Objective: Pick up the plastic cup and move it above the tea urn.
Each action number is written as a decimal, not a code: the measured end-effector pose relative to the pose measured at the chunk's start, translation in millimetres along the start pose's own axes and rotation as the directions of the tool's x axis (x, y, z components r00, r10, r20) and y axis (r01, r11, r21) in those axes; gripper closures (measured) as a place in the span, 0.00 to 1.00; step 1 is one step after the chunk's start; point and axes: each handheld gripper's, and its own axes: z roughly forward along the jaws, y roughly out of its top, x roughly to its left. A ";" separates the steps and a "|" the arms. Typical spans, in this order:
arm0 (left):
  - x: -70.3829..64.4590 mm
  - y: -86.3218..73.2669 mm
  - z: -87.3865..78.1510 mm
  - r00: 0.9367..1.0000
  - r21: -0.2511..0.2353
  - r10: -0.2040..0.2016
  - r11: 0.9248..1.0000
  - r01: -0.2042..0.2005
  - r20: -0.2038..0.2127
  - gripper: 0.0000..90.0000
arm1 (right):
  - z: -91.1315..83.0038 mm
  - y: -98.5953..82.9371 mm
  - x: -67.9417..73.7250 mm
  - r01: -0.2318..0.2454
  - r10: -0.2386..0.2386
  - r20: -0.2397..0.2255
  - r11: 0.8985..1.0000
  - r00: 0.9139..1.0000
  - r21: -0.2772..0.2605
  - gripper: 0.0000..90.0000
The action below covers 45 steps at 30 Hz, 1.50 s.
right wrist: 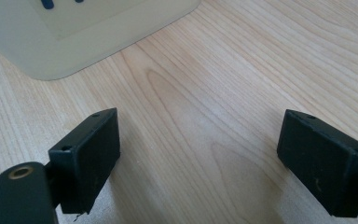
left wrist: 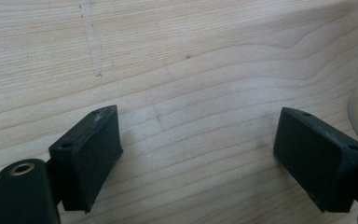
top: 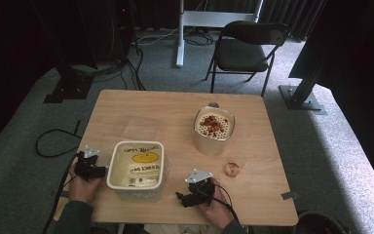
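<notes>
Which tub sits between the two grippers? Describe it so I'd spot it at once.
On the wooden table, near the front edge, stands a cream rectangular tub between the left gripper and right gripper. Unlike the round pot behind it, it has a printed lid with a yellow mark.

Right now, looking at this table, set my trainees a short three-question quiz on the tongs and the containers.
1. True or false: the left tongs are clamped on the lidded tub.
2. Which container sits farther from the person: A) the lidded tub, B) the cream pot with red pieces on top?
3. Fill in: the small clear cup stands on the ____ side of the right tongs, seen from the high view.

Key
1. False. Both jaws stand wide apart over bare wood beside the tub.
2. B.
3. Right. It stands right of and beyond those tongs, which are also open.
</notes>
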 end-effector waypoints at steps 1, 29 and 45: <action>0.2 0.8 0.0 1.000 0.006 0.001 1.000 -0.001 0.000 0.17 | -0.4 -0.6 0.1 -0.001 0.001 0.001 1.000 1.000 -0.004 0.15; 18.1 117.7 0.1 0.998 -0.072 0.005 0.997 -0.001 0.061 0.53 | -12.0 -11.0 1.5 -0.018 0.018 0.019 1.000 1.000 -0.024 0.27; 40.1 161.6 72.1 0.991 0.086 -0.106 0.991 0.099 0.085 0.73 | -12.5 -11.5 2.2 -0.022 0.023 0.026 0.999 0.999 -0.024 0.27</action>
